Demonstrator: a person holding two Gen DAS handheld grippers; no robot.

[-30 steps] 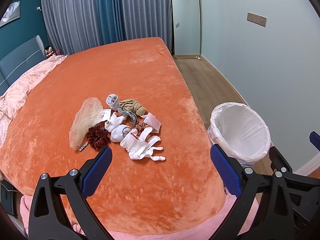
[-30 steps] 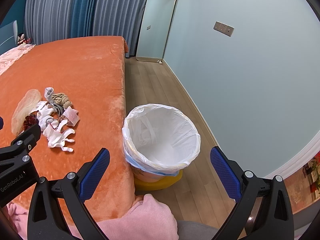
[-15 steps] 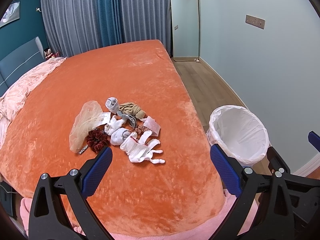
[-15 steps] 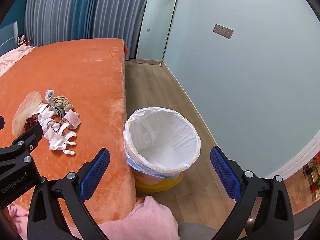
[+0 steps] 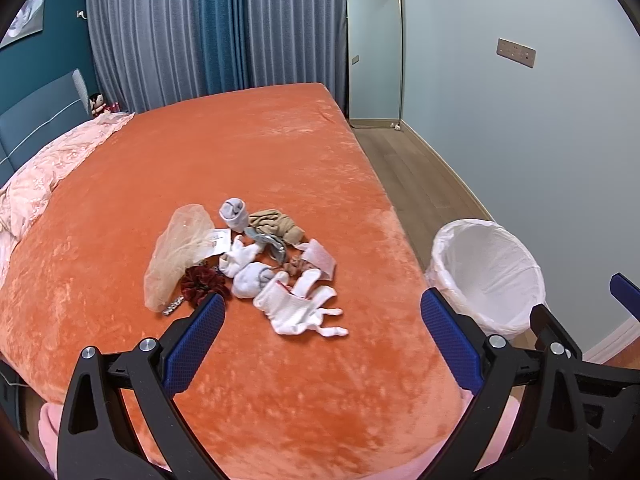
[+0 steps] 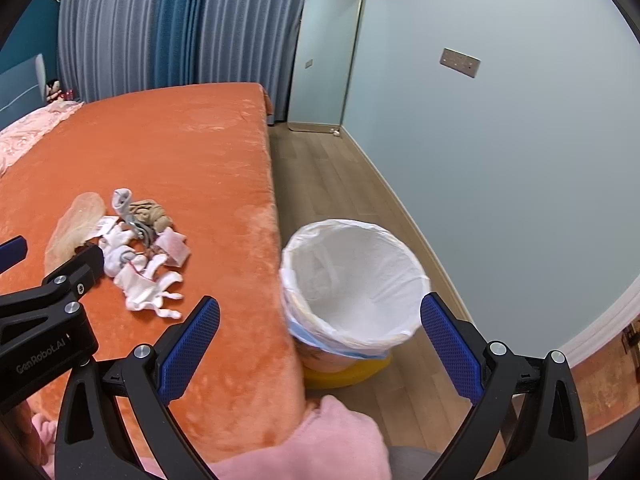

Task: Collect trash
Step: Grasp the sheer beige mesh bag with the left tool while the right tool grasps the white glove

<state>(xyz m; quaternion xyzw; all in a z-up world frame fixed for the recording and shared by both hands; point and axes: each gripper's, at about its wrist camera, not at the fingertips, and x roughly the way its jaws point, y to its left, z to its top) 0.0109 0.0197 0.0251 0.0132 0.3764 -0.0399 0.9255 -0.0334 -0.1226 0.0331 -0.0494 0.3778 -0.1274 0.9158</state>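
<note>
Both the left tool (image 5: 322, 334) and right tool (image 6: 320, 334) gape empty. The wrapper (image 5: 318, 258) lies in the pile on the bed (image 5: 248, 152), near the bin (image 6: 352, 276); light, crinkly, likely slippery, best pinched by its free edge.

Bed cover (image 5: 248, 152): orange plush cloth, velvety, soft sheen, nap patchy. White socks (image 5: 296, 308): knit cloth, matt. Beige mesh bag (image 5: 176, 248): thin, translucent. Dark red scrunchie (image 5: 202, 282): velvet-like cloth. Bin liner (image 6: 356, 272): thin white plastic, crinkled, semi-matt. Floor (image 6: 320, 176): wood planks, smooth, low sheen. Curtains (image 5: 192, 28): pleated grey and blue cloth, matt. Left gripper (image 5: 320, 334), right gripper (image 6: 320, 334): black matt plastic frames, blue textured pads on jaws, shiny metal bolts.
</note>
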